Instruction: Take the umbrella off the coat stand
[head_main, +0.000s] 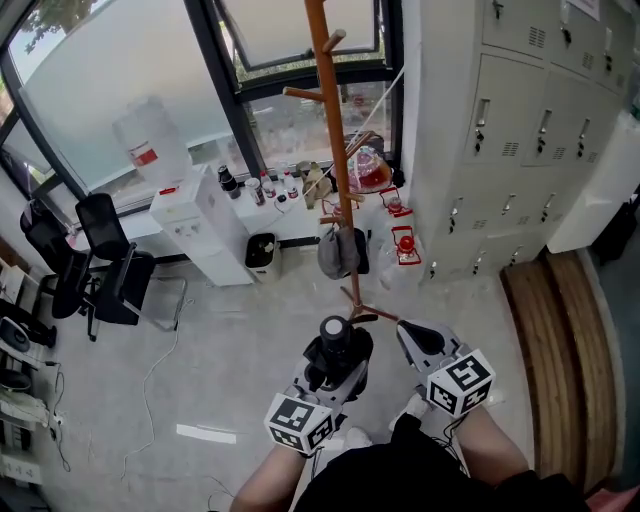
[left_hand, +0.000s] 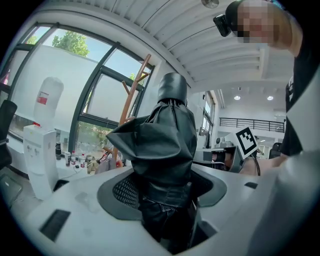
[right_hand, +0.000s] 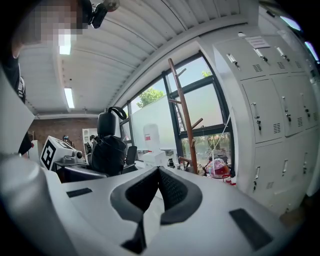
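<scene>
The black folded umbrella (head_main: 338, 348) is off the coat stand (head_main: 335, 150) and in the person's left claw (head_main: 334, 368). The claw's two jaws are spread wide and press against the bunched black fabric from either side, so the umbrella stands upright between them, its rounded end up. In the left gripper view the umbrella (left_hand: 165, 145) fills the middle of the frame, with the wooden stand (left_hand: 133, 94) behind it near the window, clearly apart from it.

The right claw (head_main: 413, 334) sits just beside the left one, a little farther to the person's right. Its jaws are closed on each other, pads meeting at the tips, with nothing between them (right_hand: 157, 173). From its side the umbrella (right_hand: 107, 145) shows off to the left and the stand (right_hand: 184, 115) rises straight ahead.

The stand is a tall brown pole with short pegs. A grey bag or cloth (head_main: 338, 252) hangs low on it; I cannot tell which. Behind it is a windowsill with small bottles (head_main: 266, 187), and to the left a white water dispenser (head_main: 203, 232) with a big bottle on top. Two black office chairs (head_main: 108, 262) stand further left. Grey lockers (head_main: 520, 130) line the wall on the right.
</scene>
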